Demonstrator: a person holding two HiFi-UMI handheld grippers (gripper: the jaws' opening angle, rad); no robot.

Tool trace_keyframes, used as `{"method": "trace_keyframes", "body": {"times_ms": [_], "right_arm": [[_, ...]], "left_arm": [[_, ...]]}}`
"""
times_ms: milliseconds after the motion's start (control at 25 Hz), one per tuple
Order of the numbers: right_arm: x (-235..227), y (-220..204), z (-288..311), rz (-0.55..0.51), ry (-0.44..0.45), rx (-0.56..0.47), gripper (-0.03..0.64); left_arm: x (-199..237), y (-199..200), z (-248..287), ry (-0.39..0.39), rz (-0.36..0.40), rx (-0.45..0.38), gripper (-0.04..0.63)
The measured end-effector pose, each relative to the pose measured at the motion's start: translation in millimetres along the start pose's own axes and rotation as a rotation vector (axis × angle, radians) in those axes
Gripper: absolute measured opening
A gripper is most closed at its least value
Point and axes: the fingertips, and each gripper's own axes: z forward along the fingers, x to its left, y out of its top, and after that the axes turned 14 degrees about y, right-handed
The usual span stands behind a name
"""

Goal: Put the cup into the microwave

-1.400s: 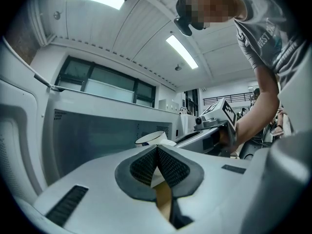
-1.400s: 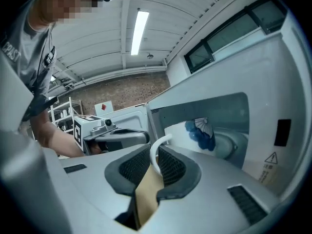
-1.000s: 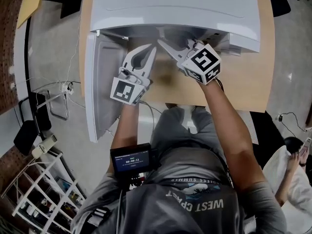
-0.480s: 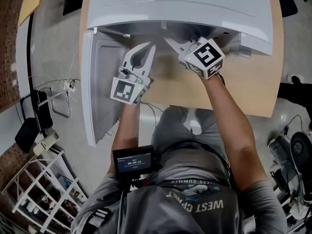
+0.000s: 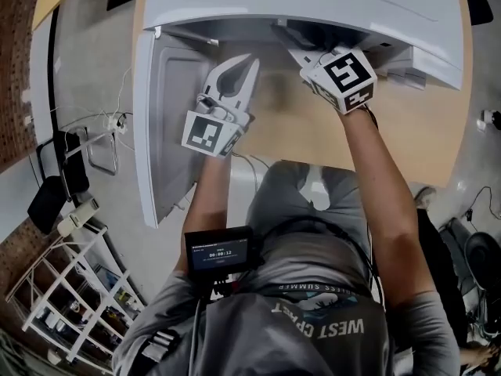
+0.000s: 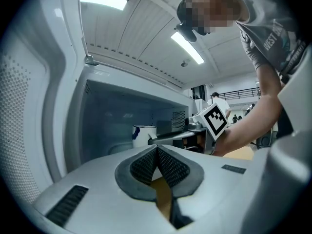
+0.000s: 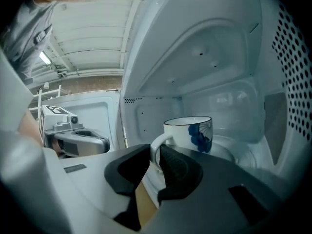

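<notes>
cup (image 7: 192, 133) in right gripper (image 7: 155, 156), hidden overhead

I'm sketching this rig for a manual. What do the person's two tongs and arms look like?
The left tongs and right tongs are smooth white shells that taper to points, lined with dark textured pads. Each carries a white cube printed with black square markers. The person wears a grey short-sleeved T-shirt with white lettering, and the forearms are bare.
</notes>
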Motion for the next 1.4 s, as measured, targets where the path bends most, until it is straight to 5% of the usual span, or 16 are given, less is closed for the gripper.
{"method": "trace_keyframes", "body": {"times_ms": [880, 1400], "right_arm": [[7, -13, -13, 0.016, -0.114, 0.057, 0.127], [60, 89, -72, -0.008, -0.143, 0.092, 0.124]], "left_arm": [[-4, 6, -8, 0.011, -0.01, -0.007, 0.021], [-24, 135, -53, 0.026, 0.0, -0.067, 0.021]]}}
